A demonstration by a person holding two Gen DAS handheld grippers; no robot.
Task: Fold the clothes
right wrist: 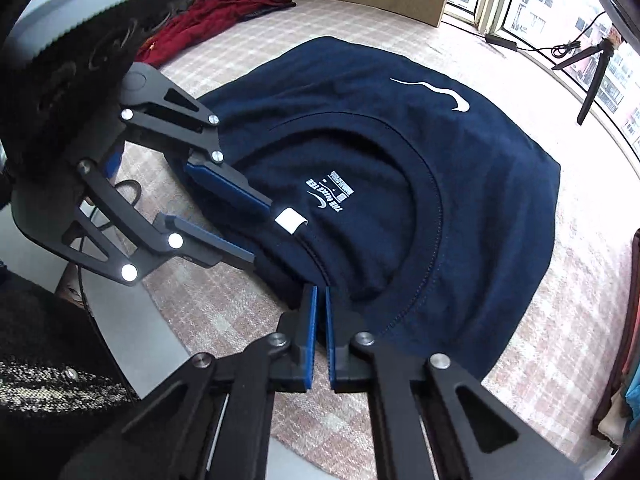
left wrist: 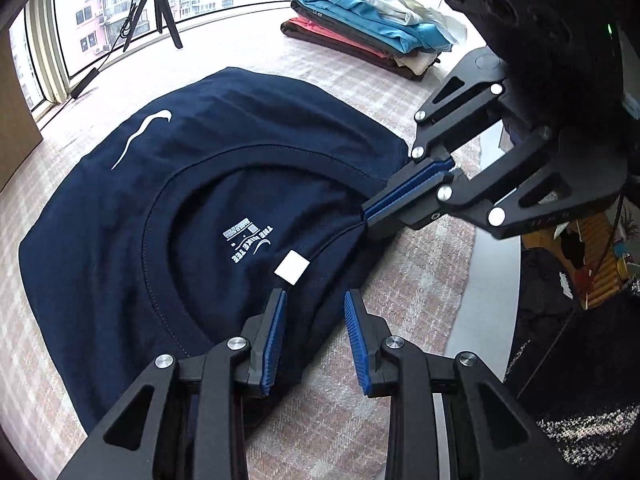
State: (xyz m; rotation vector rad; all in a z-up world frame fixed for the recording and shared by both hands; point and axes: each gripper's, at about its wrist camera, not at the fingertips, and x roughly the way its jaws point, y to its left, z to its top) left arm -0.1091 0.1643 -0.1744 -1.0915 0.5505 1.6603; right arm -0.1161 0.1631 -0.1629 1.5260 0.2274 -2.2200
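navy t-shirt (left wrist: 192,184) spread on the checked table cover (left wrist: 352,92), already narrowed to a compact block with the neck opening and printed label facing up, collar end nearest both claws, white swoosh toward the far window side. long axis running away from the claws, from collar toward the far hem.

right gripper (right wrist: 321,334) clenched on the collar rim, blue pads pressed together with dark cloth pinched between; same claw seen in the left wrist view (left wrist: 370,214) drawing the neckline taut. left gripper (left wrist: 316,340) released, pads apart, straddling the near edge of the shirt just beside the white tag (left wrist: 292,266); in the right wrist view (right wrist: 248,232) one finger lying over the cloth by the tag, the other lower at the edge, nothing gripped.

both claws at the same collar end, close together, left slightly nearer the tag, right on the rim to its side. judged: any fold from here turns on carrying this collar end along the long axis toward the far hem, needing a matching pinch on the left.

folded pile (left wrist: 360,28) well apart at the far side; red and dark garments (right wrist: 224,16) loose at the other corner.
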